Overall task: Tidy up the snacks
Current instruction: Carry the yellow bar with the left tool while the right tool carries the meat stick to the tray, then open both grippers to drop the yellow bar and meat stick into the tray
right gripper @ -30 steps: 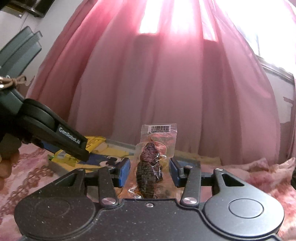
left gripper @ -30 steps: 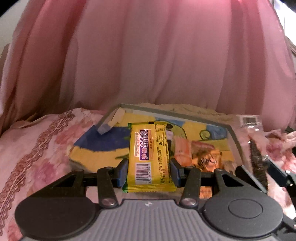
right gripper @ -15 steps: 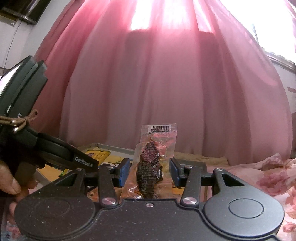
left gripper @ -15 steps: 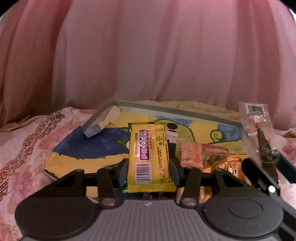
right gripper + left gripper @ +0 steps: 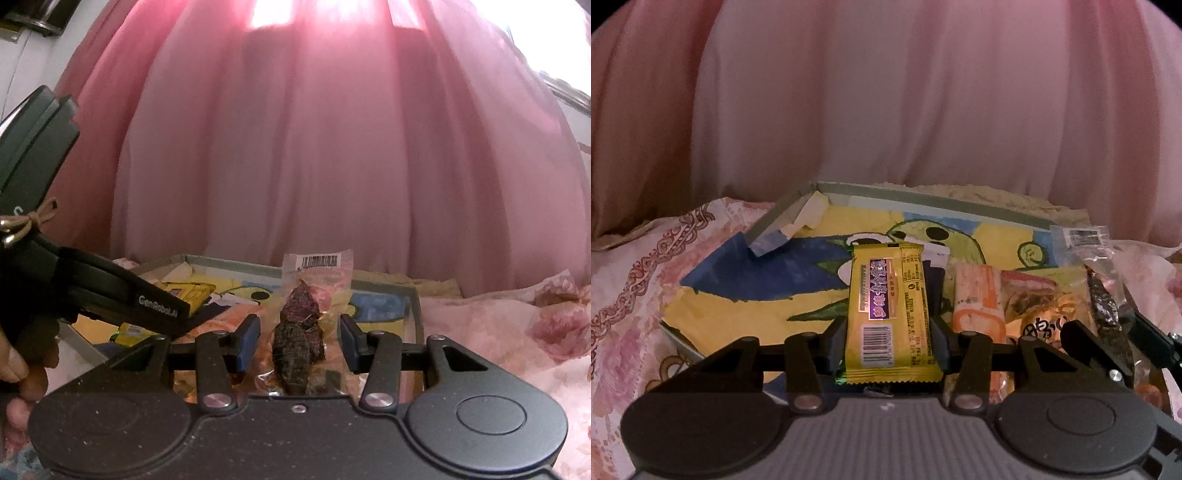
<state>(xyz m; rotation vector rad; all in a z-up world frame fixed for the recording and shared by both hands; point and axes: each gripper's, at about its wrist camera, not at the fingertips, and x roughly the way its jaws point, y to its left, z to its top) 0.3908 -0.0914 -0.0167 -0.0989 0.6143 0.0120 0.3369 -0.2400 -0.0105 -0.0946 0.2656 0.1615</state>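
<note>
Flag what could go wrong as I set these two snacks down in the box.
1. The right gripper holds the clear meat-snack packet with gaps beside its pads; it may slip.
2. The left gripper, holding the yellow bar, sits close beside the right gripper; they could knock.
3. The orange packets crowd the box's right side, so a drop there may pile up.

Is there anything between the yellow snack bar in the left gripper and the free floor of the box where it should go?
Nothing visible stands in the way. The yellow snack bar sits in the left gripper over the box. The packets already inside lie toward the right; the painted floor ahead and to the left is bare.
</note>
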